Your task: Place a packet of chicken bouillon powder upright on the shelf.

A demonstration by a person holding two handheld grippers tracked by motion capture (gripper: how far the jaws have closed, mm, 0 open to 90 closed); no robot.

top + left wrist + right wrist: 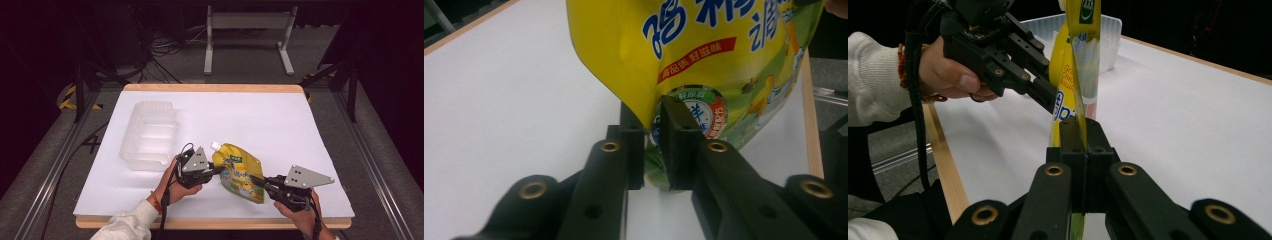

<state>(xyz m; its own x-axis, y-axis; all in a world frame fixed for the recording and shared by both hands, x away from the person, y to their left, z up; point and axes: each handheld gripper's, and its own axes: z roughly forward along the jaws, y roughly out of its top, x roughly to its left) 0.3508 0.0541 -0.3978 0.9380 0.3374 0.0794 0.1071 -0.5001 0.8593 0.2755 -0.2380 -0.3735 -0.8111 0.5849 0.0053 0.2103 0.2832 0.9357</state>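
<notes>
Both grippers clamp the yellow pouch (239, 172), lifting it off the bench (280, 120). The left gripper (216, 171) pinches one side edge; the right gripper (256, 180) bites the opposite seam, its jaws closed flat on it. Holding it from two sides likely keeps the floppy pouch steady. A clear tray (149, 134) sits beyond the left gripper, perhaps its destination.

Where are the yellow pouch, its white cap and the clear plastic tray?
yellow pouch (239, 172), high view, printed front.
white cap (215, 145), high view, top of the spout.
clear plastic tray (131, 159), high view, near rim.
</notes>
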